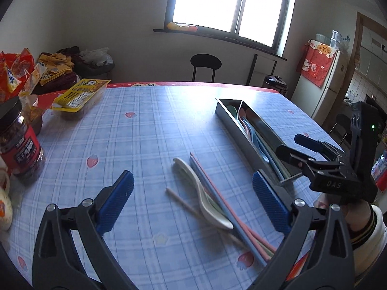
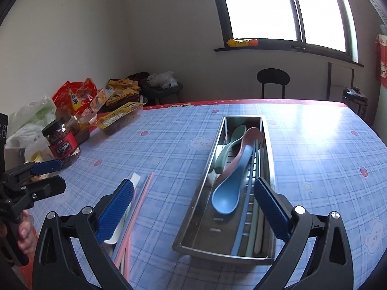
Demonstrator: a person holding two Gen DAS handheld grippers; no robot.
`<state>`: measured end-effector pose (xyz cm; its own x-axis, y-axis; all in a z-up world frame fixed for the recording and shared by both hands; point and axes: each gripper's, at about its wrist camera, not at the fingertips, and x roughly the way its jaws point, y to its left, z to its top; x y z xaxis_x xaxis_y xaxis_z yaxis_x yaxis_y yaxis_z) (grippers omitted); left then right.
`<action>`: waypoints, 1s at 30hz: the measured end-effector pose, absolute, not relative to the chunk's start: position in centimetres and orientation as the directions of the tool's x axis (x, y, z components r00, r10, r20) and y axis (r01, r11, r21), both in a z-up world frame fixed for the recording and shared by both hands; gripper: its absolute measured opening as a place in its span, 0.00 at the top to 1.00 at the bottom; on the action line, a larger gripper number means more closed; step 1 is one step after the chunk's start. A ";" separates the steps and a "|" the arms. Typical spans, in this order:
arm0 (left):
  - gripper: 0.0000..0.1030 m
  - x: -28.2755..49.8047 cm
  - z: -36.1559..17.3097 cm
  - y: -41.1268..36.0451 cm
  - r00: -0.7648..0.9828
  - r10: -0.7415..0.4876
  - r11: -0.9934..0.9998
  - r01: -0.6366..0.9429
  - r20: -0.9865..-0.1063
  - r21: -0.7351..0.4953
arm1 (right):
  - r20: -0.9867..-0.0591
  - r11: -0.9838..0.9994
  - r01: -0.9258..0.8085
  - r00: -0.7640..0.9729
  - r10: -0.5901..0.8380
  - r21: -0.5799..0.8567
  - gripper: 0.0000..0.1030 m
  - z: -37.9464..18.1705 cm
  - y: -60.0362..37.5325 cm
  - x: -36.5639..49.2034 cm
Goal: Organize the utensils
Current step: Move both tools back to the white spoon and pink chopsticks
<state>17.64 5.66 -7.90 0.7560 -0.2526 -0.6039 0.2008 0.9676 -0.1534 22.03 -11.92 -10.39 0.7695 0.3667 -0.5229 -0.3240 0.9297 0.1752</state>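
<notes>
Standing wide apart with nothing between its blue pads, the left gripper (image 1: 193, 201) frames a loose bundle in the lower middle of its view: a white spoon (image 1: 205, 193) lying across a blue chopstick (image 1: 217, 200), a pink chopstick (image 1: 232, 207) and a tan one (image 1: 191, 207) on the checked tablecloth (image 1: 135, 130). The right gripper (image 2: 194, 211) is just as open and empty, its right pad low over the near end of the steel tray (image 2: 268, 142) that runs up the middle of its view. That tray already holds a blue spoon (image 2: 229, 188), a pink spoon (image 2: 246, 142), a green spoon (image 2: 232, 142) and several chopsticks along its right wall, so the sorting looks well past halfway; the bundle just left of the tray remains to go in. Both tools tilt downward toward the table, and a hand in a striped cuff grips the right tool's handle at the right edge of the left view, with the jar and snack packets untouched at upper left
</notes>
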 end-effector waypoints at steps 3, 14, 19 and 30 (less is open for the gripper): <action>0.07 16.0 -9.4 6.6 0.746 -0.287 0.958 0.206 -0.601 -0.202 | -0.526 0.913 -0.363 0.747 0.405 0.187 0.08 -10.7 -11.2 20.3; 0.46 14.3 -13.2 4.9 0.678 -0.359 0.933 0.245 -0.641 -0.264 | -0.634 0.870 -0.440 0.613 0.471 0.220 0.74 -13.1 -9.1 16.9; 0.60 14.7 -14.1 5.5 0.680 -0.356 0.933 0.220 -0.641 -0.286 | -0.665 0.840 -0.498 0.556 0.499 0.213 0.92 -13.3 -6.7 17.0; 0.60 15.1 -14.5 6.1 0.676 -0.364 0.928 0.208 -0.641 -0.308 | -0.729 0.849 -0.488 0.503 0.463 0.203 0.93 -15.0 -4.6 18.4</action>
<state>15.08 6.12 -14.45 0.6761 -0.3639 -0.6407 0.2079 0.9284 -0.3078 18.44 -4.56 -14.97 0.5034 0.4634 -0.7293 -0.4878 0.8491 0.2027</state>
